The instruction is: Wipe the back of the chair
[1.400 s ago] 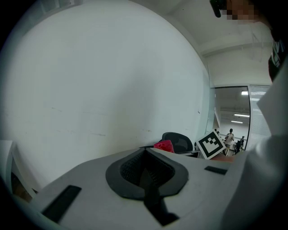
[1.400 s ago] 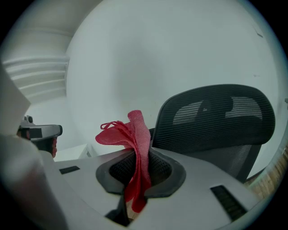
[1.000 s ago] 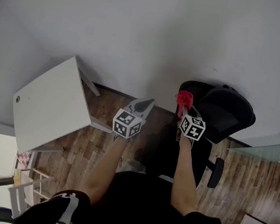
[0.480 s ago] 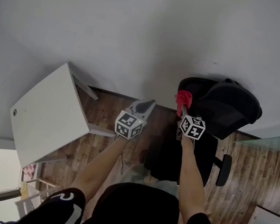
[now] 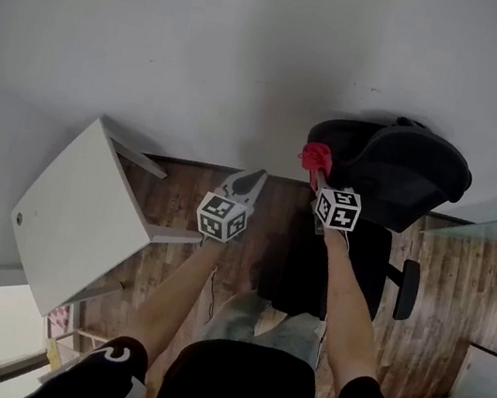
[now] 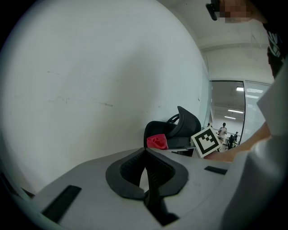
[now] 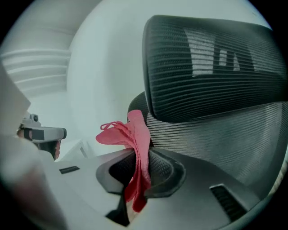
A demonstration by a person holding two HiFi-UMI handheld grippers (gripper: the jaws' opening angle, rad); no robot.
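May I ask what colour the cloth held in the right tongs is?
Pinkish red; the cloth shows best in the right gripper view.

No words, numbers or brand names are showing legibly anywhere. The marker cube [image 5: 223, 217] on the left hand-held gripper [image 5: 252, 181] and the marker cube [image 5: 338, 209] on the right hand-held gripper [image 5: 318, 179] are showing only black-and-white square patterns, not letters or digits.

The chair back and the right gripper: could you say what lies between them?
The red cloth, which the right gripper holds in its tongs; the right gripper view shows it.
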